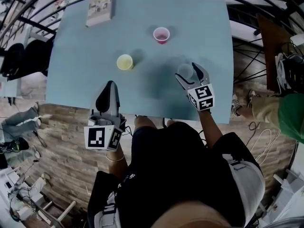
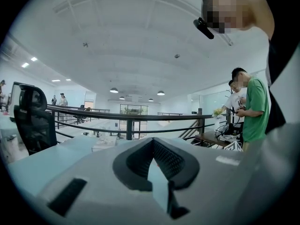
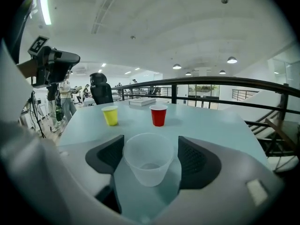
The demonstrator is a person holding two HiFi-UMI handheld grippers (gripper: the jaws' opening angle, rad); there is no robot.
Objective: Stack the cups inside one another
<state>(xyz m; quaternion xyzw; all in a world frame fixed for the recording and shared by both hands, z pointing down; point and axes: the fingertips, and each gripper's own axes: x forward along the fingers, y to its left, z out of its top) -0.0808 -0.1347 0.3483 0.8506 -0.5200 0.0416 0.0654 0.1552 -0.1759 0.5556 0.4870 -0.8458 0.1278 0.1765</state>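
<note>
A clear plastic cup [image 1: 185, 71] [image 3: 149, 161] stands upright on the light blue table [image 1: 80, 80] between the jaws of my right gripper [image 1: 187, 71] [image 3: 150, 142]. The jaws are open, with a thin gap showing beside the cup's right side. A yellow cup [image 1: 125, 61] [image 3: 110, 115] and a red cup [image 1: 161, 34] [image 3: 158, 115] stand apart, farther back on the table. My left gripper [image 1: 110, 84] [image 2: 151, 142] hovers at the table's near edge on the left, shut with nothing in it.
A book [image 1: 99, 7] [image 3: 142, 101] lies at the table's far left corner. A black office chair [image 1: 14, 58] stands off the left side. A person in a green shirt [image 1: 289, 115] [image 2: 255, 107] stands to the right. A dark railing [image 3: 225, 81] runs behind the table.
</note>
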